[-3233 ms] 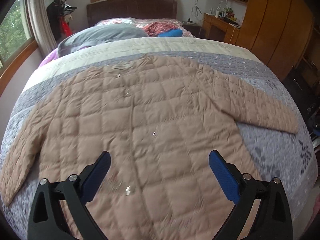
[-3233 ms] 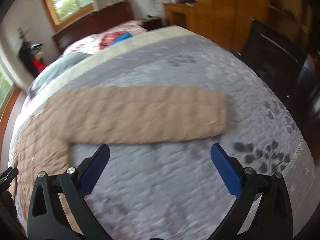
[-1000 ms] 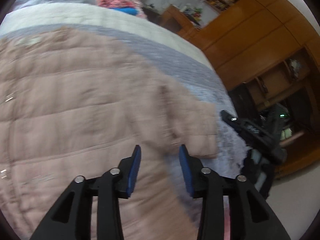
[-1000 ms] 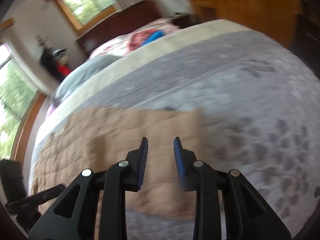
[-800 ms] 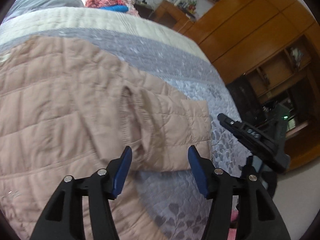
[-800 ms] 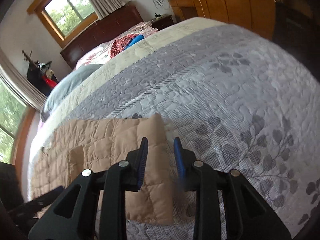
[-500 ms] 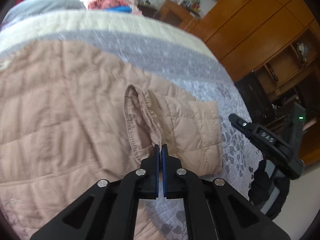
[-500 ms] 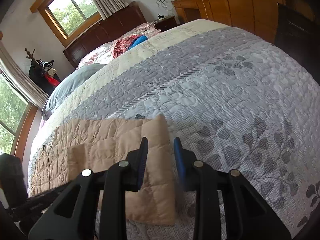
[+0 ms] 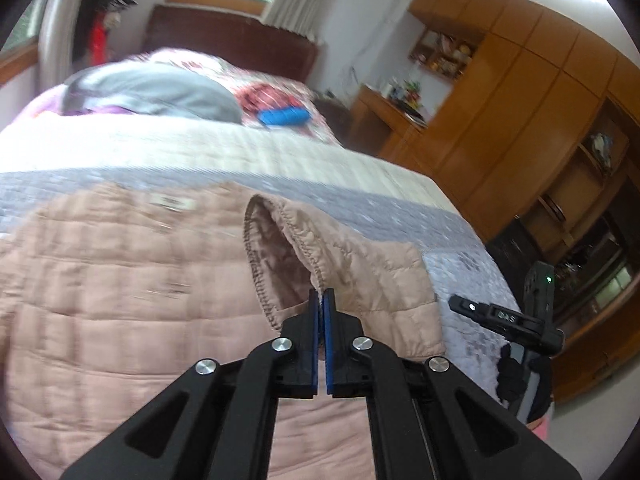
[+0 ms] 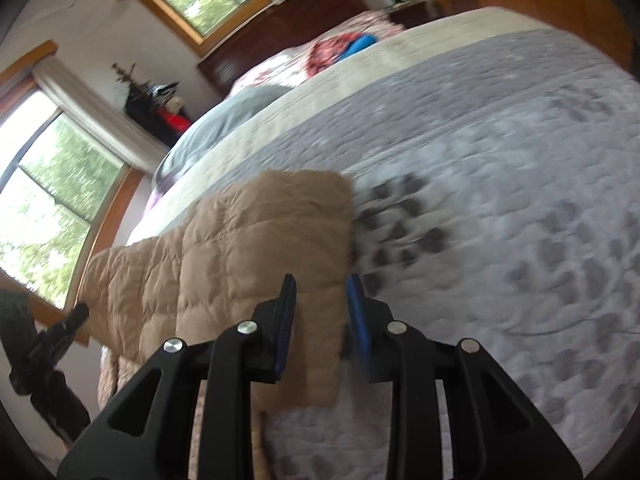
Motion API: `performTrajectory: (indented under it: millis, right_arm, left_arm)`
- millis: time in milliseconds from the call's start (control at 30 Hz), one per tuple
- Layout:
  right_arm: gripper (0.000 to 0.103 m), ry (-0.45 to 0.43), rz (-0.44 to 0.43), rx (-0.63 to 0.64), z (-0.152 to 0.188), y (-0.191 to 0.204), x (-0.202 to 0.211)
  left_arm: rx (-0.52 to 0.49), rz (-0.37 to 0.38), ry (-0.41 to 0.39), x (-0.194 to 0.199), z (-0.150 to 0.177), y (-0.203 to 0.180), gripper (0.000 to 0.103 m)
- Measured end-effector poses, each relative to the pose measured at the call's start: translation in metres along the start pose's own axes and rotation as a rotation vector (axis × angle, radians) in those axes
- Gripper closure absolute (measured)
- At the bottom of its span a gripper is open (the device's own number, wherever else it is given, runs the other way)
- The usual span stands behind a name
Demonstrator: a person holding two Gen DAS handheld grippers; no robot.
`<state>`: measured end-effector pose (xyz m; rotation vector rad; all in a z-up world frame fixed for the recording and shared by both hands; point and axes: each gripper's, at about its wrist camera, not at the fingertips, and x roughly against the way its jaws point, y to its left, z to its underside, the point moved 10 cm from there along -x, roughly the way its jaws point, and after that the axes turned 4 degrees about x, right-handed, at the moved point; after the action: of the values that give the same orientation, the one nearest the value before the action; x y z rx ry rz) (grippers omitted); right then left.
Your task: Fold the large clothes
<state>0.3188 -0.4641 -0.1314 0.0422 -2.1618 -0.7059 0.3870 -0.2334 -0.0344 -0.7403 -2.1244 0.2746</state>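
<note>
A tan quilted jacket point(image 9: 120, 280) lies spread on the bed's grey leaf-pattern quilt point(image 10: 500, 200). Its right sleeve is doubled back toward the body. In the left wrist view my left gripper point(image 9: 320, 296) is shut on the rim of the sleeve cuff point(image 9: 296, 236), which gapes open and is raised off the jacket. In the right wrist view my right gripper point(image 10: 320, 284) is shut on the folded edge of the sleeve point(image 10: 248, 240). The thick fabric fills the narrow gap between its blue pads. The picture is blurred by motion.
A grey pillow point(image 9: 160, 92) and a blue item point(image 9: 284, 116) lie near the dark headboard point(image 9: 232, 44). A wooden wardrobe point(image 9: 520, 120) and a desk point(image 9: 384, 120) stand along the bed's right side. Windows point(image 10: 52, 200) are to the left.
My left gripper closed from wide open onto the cuff rim, then lifted it, and its view tipped up toward the headboard. My right gripper kept its narrow grip and shifted a little.
</note>
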Motion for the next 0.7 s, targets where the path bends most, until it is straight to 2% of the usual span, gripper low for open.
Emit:
performTrajectory:
  millis: [167,233,367,567,700]
  right_arm:
    - [0.076,0.068,-0.039,0.075,0.018,0.037,-0.029]
    - [0.076,0.091,-0.047,0.095,0.023,0.047,-0.038]
    - [0.076,0.131,0.019,0.142,0.036,0.053,-0.058]
    - [0.076,0.146,0.048,0.169,0.043,0.051,-0.065]
    - [0.070,0.165,0.054,0.155,0.048,0.043,-0.077]
  left_arm:
    - [0.048,-0.107,-0.040,0.025,-0.007,0.060,0.101]
    - [0.080,-0.143,-0.031,0.027,-0.004,0.087,0.101]
    - [0.119,-0.222,0.006,0.014,0.010,0.132,0.101]
    - [0.210,-0.244,0.112,-0.026,0.047,0.192,0.101]
    - [0.198,-0.247,0.114,-0.040,0.061,0.197,0.100]
